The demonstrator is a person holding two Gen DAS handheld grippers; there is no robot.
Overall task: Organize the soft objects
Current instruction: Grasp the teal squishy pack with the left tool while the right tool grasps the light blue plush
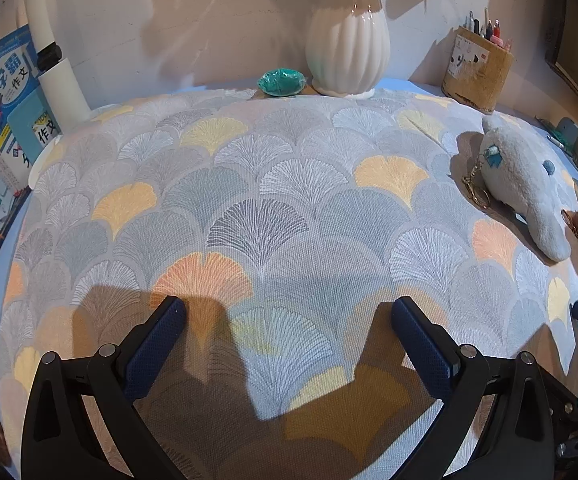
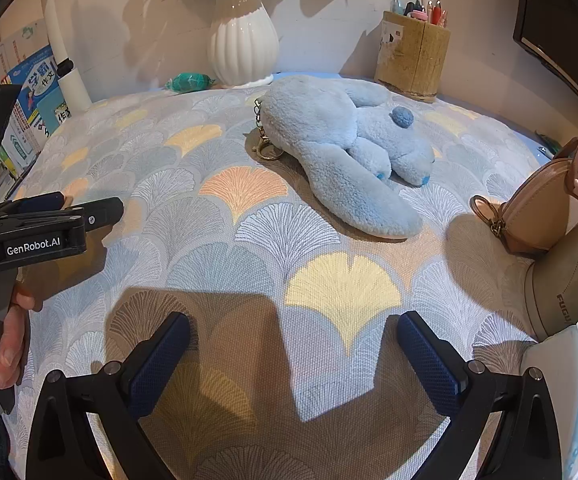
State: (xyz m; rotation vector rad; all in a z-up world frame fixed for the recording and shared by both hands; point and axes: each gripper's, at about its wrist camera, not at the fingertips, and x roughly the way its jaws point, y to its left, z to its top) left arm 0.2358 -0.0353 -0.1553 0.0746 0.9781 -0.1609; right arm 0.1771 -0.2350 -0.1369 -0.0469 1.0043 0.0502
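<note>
A light blue plush rabbit with a gold key clasp lies on the fan-patterned cloth, past the middle in the right wrist view. It also shows at the right in the left wrist view. A tan round coin pouch with a ring sits at the right. My right gripper is open and empty, hovering over the cloth well short of the rabbit. My left gripper is open and empty over bare cloth; it also shows from the side at the left in the right wrist view.
A white ribbed vase and a teal wrapped object stand at the back wall. A bamboo pen holder is at the back right. Books lean at the left. A beige container and a white pack sit at the right edge.
</note>
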